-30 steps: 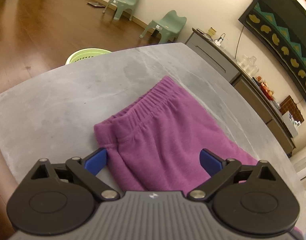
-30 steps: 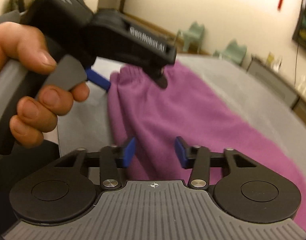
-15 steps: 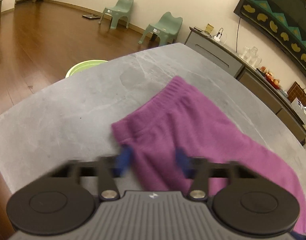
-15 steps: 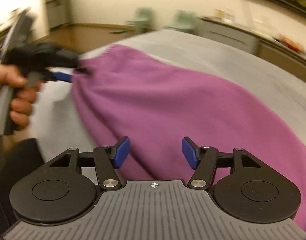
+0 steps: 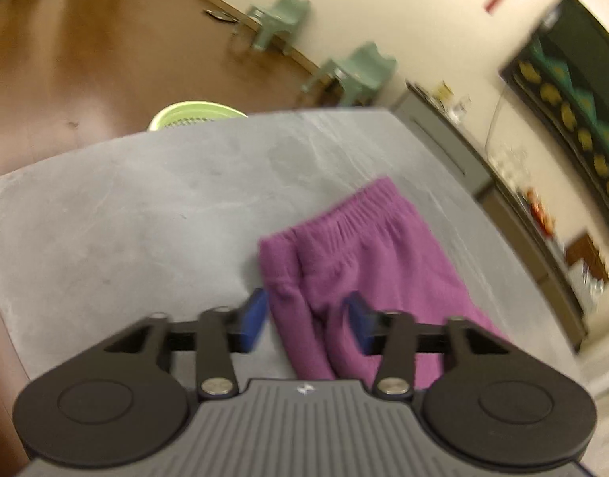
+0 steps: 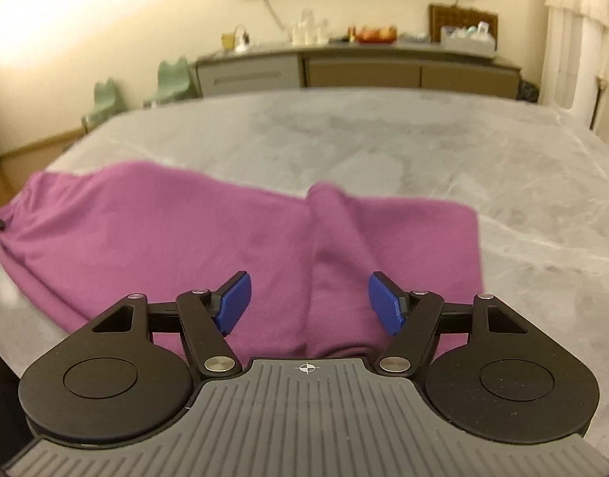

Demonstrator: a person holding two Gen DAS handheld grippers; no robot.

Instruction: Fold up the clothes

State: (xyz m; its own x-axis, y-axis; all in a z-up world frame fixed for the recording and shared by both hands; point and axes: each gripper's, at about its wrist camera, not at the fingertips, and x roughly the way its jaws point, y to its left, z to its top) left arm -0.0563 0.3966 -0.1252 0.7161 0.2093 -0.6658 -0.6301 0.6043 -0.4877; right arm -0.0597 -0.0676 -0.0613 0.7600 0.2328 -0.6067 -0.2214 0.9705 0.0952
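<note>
Purple fleece trousers (image 6: 177, 230) lie flat on a grey table (image 6: 384, 139), folded lengthwise, with a raised crease near the leg end. In the left wrist view the elastic waistband end (image 5: 356, 214) points away from me. My left gripper (image 5: 308, 318) is open, its blue pads either side of the trousers' near edge by the waist. My right gripper (image 6: 308, 304) is open, low over the leg end, with the crease between its pads. Neither grips the cloth.
A light green basket (image 5: 193, 115) stands on the wooden floor beyond the table's far edge. Two small green chairs (image 5: 360, 71) stand by the wall. A long sideboard (image 6: 356, 67) with jars and boxes runs behind the table.
My right gripper has swung from the waist end toward the leg end and opened wider. My left gripper has partly closed around the waist edge and the trousers have shifted right in its view.
</note>
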